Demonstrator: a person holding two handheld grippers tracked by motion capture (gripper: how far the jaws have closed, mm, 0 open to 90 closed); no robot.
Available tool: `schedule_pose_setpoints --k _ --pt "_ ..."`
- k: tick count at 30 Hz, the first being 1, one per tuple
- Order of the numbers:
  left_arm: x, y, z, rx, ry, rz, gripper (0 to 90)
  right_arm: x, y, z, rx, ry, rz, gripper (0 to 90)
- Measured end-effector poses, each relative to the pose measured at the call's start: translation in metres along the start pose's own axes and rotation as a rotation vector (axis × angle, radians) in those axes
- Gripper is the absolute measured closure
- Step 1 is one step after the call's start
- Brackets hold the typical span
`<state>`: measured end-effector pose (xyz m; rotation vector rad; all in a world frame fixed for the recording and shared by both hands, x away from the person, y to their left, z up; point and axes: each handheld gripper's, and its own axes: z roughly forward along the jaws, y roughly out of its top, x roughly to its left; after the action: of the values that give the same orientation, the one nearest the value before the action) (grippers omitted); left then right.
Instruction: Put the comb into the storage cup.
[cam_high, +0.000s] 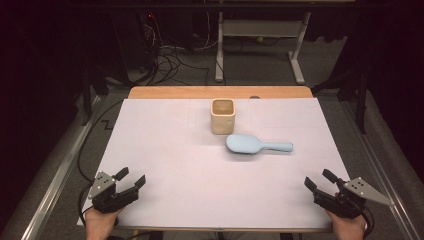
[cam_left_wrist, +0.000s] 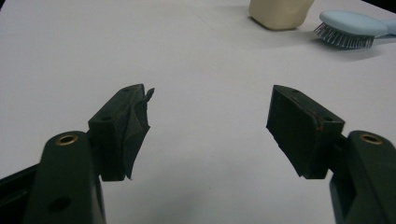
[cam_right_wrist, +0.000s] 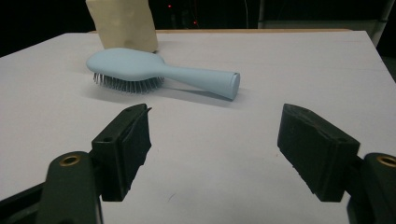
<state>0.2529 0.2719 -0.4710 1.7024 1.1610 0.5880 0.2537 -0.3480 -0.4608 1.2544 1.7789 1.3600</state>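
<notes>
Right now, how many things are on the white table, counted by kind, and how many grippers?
Cup: 1
Hairbrush: 1
Grippers: 2, left gripper and right gripper, both open and holding nothing
Total: 4

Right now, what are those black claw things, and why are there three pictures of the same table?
Those claws are grippers, tools with two black jaws that a person squeezes by hand. One picture looks down from above the table: the left gripper is at the bottom left and the right gripper at the bottom right, each in a hand. The other two pictures come from small cameras riding on each gripper, looking along its jaws. On the white table lie a light blue hairbrush, bristles down, and a cream square cup standing just behind it. Both grippers are open and hold nothing. They rest near the person's edge, apart from the brush and cup.
</notes>
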Motion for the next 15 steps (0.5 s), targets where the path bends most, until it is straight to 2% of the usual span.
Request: schedule_pose_setpoints --k 15 --pt "-0.0003 0.0007 0.0005 -0.001 -0.009 0.001 30.0 -0.0012 -0.0002 -0.0012 0.0 -0.006 0.009 26.1"
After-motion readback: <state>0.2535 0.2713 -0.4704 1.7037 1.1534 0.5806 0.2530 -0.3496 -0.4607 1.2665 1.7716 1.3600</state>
